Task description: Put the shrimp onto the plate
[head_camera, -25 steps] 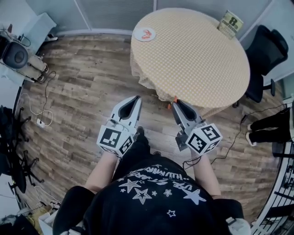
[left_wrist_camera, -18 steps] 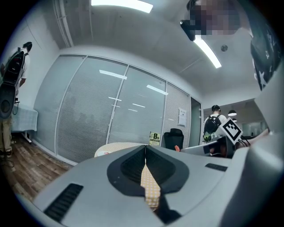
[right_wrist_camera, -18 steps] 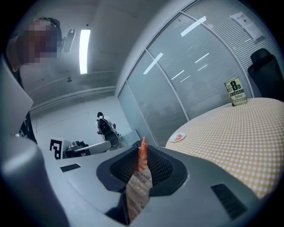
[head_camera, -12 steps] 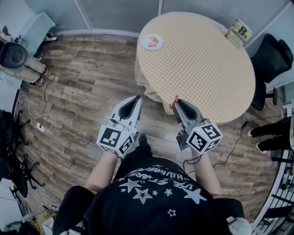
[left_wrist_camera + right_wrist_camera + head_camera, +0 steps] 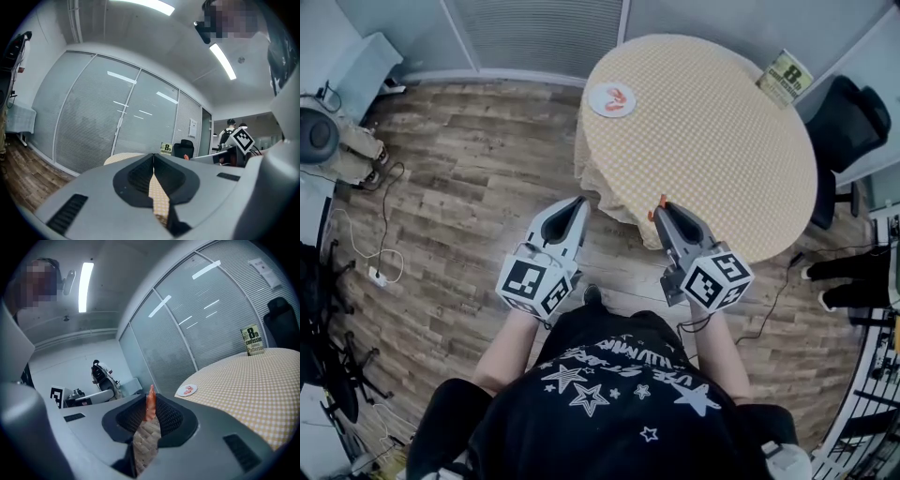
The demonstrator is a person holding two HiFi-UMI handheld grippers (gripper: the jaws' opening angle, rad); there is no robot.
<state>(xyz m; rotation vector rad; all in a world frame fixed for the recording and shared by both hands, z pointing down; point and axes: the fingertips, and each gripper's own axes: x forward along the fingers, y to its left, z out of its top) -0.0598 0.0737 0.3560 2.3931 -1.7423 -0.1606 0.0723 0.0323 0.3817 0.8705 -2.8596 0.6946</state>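
An orange shrimp [image 5: 150, 404] is pinched between the jaws of my right gripper [image 5: 151, 409], its tip sticking up past them; in the head view the shrimp [image 5: 658, 206] shows at the tip of the right gripper [image 5: 660, 212], beside the table's near edge. The white plate [image 5: 612, 99] lies at the table's far left with an orange shrimp [image 5: 620, 97] on it; the right gripper view shows the plate [image 5: 187, 390] ahead. My left gripper [image 5: 578, 203] hangs shut and empty over the floor left of the table; the left gripper [image 5: 153, 165] view shows its jaws together.
The round table [image 5: 722, 159] carries a checked yellow cloth and a green numbered sign [image 5: 786, 78] at its far right. A black office chair [image 5: 848, 127] stands to the right. Cables and equipment [image 5: 319, 136] lie on the wooden floor at left.
The table has shifted slightly in the head view as the person moved; the plate now sits a little farther right and lower. Both grippers keep their pose, the shrimp still held.
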